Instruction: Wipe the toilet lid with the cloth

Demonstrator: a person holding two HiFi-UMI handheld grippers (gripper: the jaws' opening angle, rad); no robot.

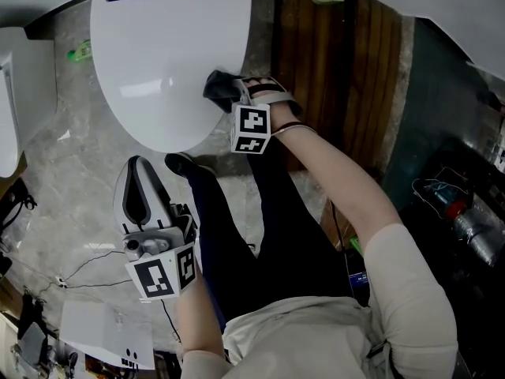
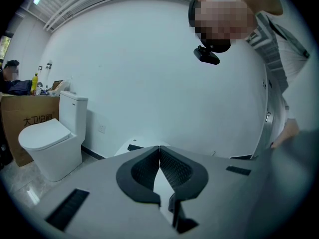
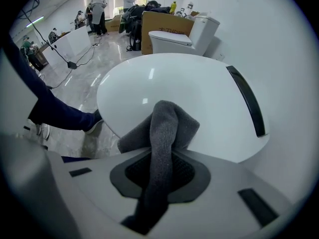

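Observation:
The white toilet lid (image 1: pixel 162 61) fills the top left of the head view, closed and glossy. My right gripper (image 1: pixel 229 91) is shut on the dark grey cloth (image 1: pixel 219 87), which presses on the lid's right edge. In the right gripper view the cloth (image 3: pixel 167 126) bunches between the jaws and lies on the lid (image 3: pixel 189 103). My left gripper (image 1: pixel 142 184) hangs low beside my leg, off the toilet. In the left gripper view its jaws (image 2: pixel 159 158) meet at the tips with nothing held and point at a white wall.
A dark shoe (image 1: pixel 183 163) and leg stand just below the lid's front rim. Brown wooden slats (image 1: pixel 331 69) lie right of the toilet. Cables (image 1: pixel 87 267) cross the marble floor. Another toilet (image 2: pixel 52 138) and a cardboard box (image 2: pixel 30 116) stand to the left in the left gripper view.

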